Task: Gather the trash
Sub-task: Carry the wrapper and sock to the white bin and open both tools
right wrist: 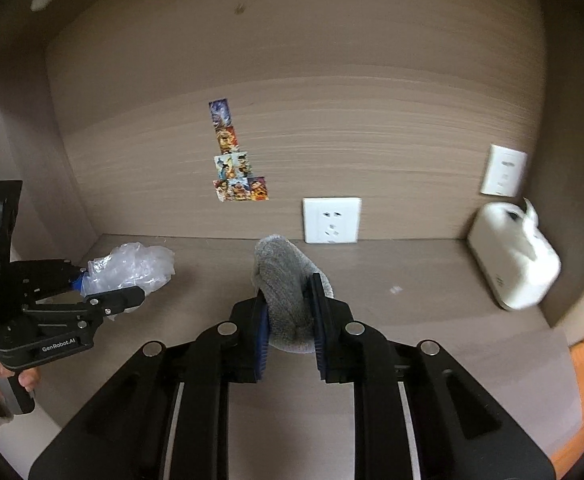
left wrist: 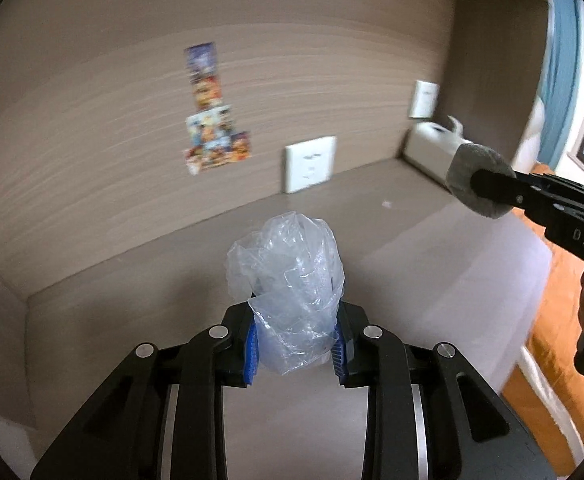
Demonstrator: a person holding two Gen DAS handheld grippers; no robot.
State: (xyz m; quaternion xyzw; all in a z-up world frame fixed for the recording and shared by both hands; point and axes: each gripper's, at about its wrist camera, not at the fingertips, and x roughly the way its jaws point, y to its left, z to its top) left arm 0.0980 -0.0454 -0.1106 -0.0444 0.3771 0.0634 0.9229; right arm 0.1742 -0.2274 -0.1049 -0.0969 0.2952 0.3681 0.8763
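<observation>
My left gripper is shut on a crumpled clear plastic bag and holds it above the brown desk top. In the right wrist view the left gripper and the bag are at the left. My right gripper is shut on a grey fuzzy cloth, held over the desk. In the left wrist view the right gripper and the cloth are at the right.
A white box-shaped device stands in the back right corner of the desk. Two white wall sockets and a column of stickers are on the back panel. A small white scrap lies on the desk. An orange bed cover lies right of the desk.
</observation>
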